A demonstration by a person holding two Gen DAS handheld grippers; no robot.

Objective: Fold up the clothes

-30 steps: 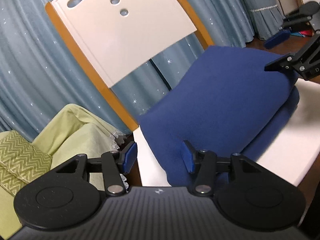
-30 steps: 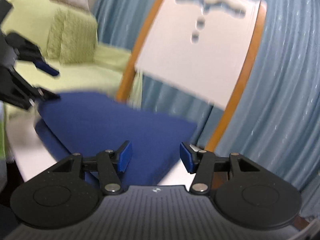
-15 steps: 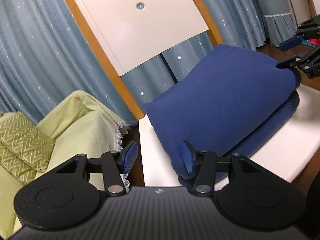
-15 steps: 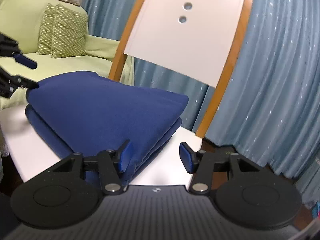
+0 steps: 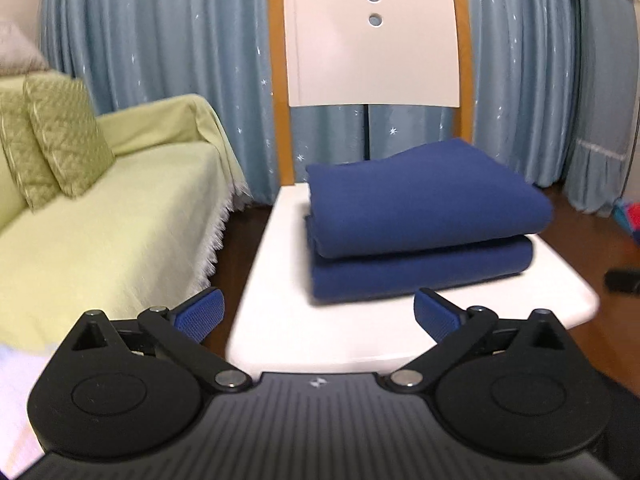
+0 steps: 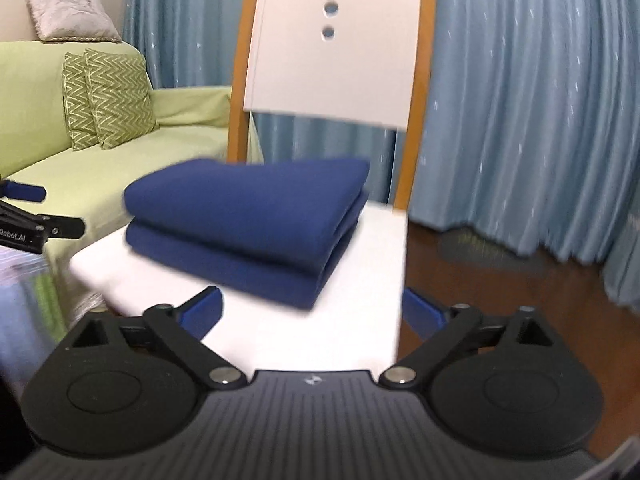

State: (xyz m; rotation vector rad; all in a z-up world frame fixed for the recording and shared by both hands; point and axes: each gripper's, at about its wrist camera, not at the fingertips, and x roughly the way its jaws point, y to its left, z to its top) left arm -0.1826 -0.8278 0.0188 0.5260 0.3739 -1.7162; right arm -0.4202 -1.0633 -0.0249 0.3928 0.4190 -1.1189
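A folded dark blue garment [image 5: 424,212] lies in a thick stack on the white seat [image 5: 320,332] of a chair. In the right wrist view the same blue garment [image 6: 252,220] rests on the chair seat [image 6: 360,320], seen from its right front corner. My left gripper [image 5: 318,314] is open, held back in front of the seat with nothing between its blue pads. My right gripper [image 6: 312,310] is open too, clear of the cloth. The left gripper [image 6: 24,212] also shows at the left edge of the right wrist view.
The chair's white backrest [image 5: 372,40] with orange rails stands behind the garment. A light green sofa [image 5: 100,220] with zigzag cushions [image 6: 108,98] sits to the left. Blue curtains [image 6: 520,100] hang behind. Dark wood floor [image 6: 500,280] lies to the right.
Both grippers have opened wider and pulled back from the blue garment, which now lies flat and folded on the seat. Both views swung round to face the chair front.
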